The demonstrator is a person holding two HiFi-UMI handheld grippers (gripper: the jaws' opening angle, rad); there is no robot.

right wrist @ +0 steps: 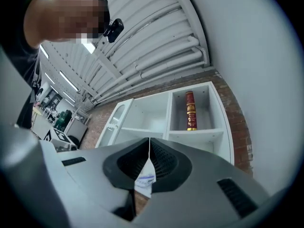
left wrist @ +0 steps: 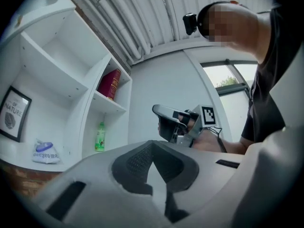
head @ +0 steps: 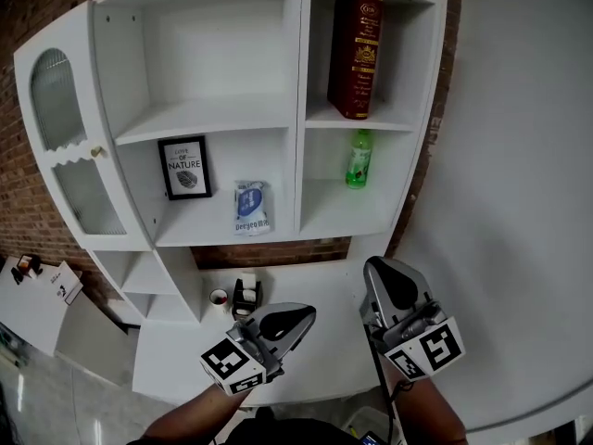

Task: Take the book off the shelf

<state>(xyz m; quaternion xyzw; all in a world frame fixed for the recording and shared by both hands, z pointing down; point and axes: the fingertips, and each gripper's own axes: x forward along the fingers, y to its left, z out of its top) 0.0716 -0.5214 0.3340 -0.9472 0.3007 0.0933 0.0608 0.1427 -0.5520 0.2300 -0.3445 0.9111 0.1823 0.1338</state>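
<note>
Book (head: pixel 356 56): dark red with gold print, standing on end in the upper right compartment of the shelf unit (head: pixel 298 109), top of frame in the head view. Nothing touching it.

Shelf unit is white, against a brick wall, with an arched glass door (head: pixel 57 109) at far left.

Right gripper (head: pixel 382 272): lower right of frame, pointing up toward the shelves, well apart from the book. Jaws together, holding nothing. Its own view has the book up and to the right of the jaw tips.

Left gripper (head: pixel 301 318): lower centre, just left of the right one. Jaws closed at the tips, nothing between them.

Framed print (head: pixel 183 167) and a white-and-blue pouch (head: pixel 251 209) are in the middle left compartment. Green bottle (head: pixel 359 159) sits directly below the book's compartment. Tape dispenser (head: pixel 246 295) and a small cup (head: pixel 219 298) are side by side on the white ledge (head: pixel 315 286) under the shelves.
</note>
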